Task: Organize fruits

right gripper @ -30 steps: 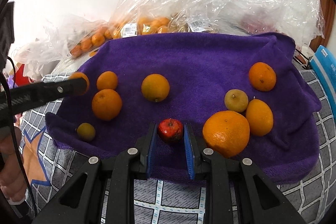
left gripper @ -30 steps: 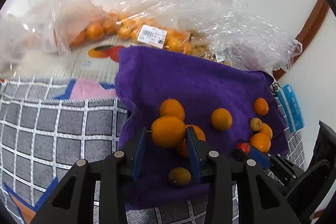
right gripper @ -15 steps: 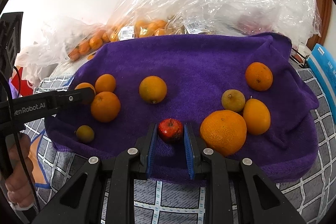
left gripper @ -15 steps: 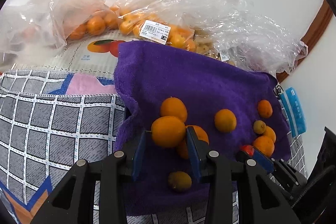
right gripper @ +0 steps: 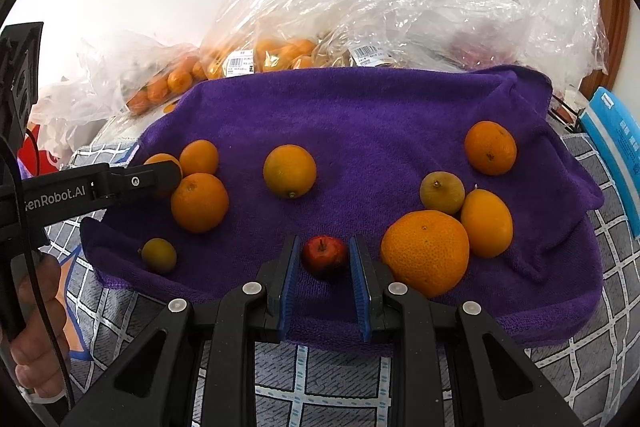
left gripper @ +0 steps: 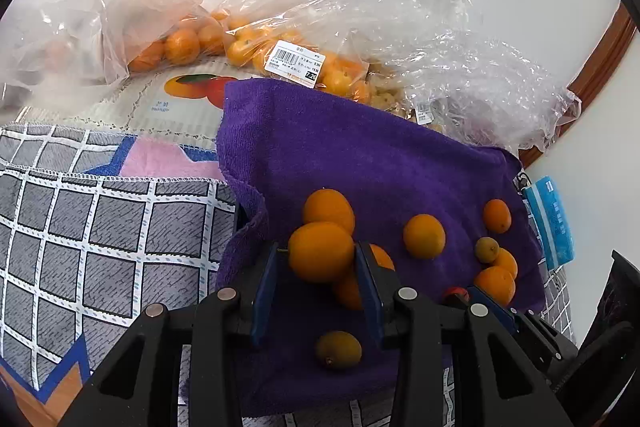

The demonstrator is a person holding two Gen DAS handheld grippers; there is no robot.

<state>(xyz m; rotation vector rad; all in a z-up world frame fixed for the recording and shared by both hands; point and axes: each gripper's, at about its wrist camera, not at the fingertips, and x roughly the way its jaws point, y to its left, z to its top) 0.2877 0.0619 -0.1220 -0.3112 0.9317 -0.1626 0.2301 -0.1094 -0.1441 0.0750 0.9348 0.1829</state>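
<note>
A purple towel point(right gripper: 360, 115) carries several loose oranges and two small greenish fruits. My left gripper point(left gripper: 320, 267) is shut on an orange point(left gripper: 322, 251), held just above the towel's left part over two other oranges. In the right wrist view its fingers point(right gripper: 160, 179) reach in from the left beside an orange point(right gripper: 199, 202). My right gripper point(right gripper: 324, 259) is shut on a small red apple point(right gripper: 324, 255) that rests on the towel's near edge. A big orange point(right gripper: 425, 253) lies just right of it. In the left wrist view, the right gripper point(left gripper: 472, 297) shows at lower right.
Clear plastic bags point(left gripper: 304, 39) of small oranges are piled behind the towel against the wall. A grey checked cloth point(left gripper: 100, 227) covers the surface left of and in front of the towel. A blue packet point(right gripper: 616, 135) lies at the right edge. A person's hand point(right gripper: 36, 327) holds the left gripper.
</note>
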